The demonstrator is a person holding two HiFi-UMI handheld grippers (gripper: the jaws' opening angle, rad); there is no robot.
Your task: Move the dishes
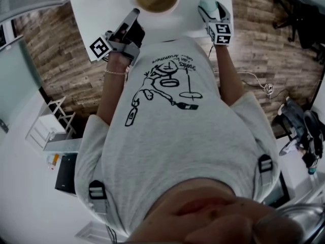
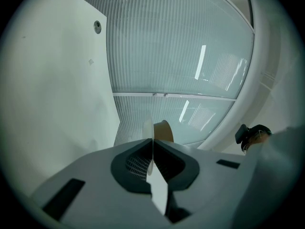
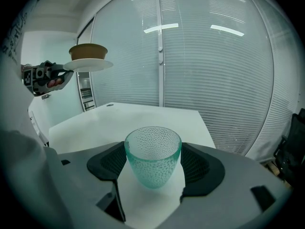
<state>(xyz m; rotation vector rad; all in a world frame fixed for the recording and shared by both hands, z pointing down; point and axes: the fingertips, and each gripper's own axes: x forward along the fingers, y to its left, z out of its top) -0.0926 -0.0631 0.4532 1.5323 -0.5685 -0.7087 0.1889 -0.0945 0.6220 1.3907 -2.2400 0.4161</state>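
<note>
While your left gripper point(image 2: 152, 152) pinches the rim of the white plate point(image 3: 88, 65) with its jaws nearly together, the brown bowl point(image 3: 88, 51) sits on that plate, lifted above the white table point(image 3: 133, 116). Your right gripper point(image 3: 153, 165) clasps the green dimpled glass point(image 3: 153, 151) between its pads.

It looked like an office. Glass partition walls point(image 3: 214, 80) lined with slatted blinds enclosed the room, a plain white desk point(image 3: 143, 116) had a round cable hole point(image 2: 97, 26), and a dark swivel chair point(image 1: 292, 14) stood on the wood-look floor point(image 1: 66, 60).
</note>
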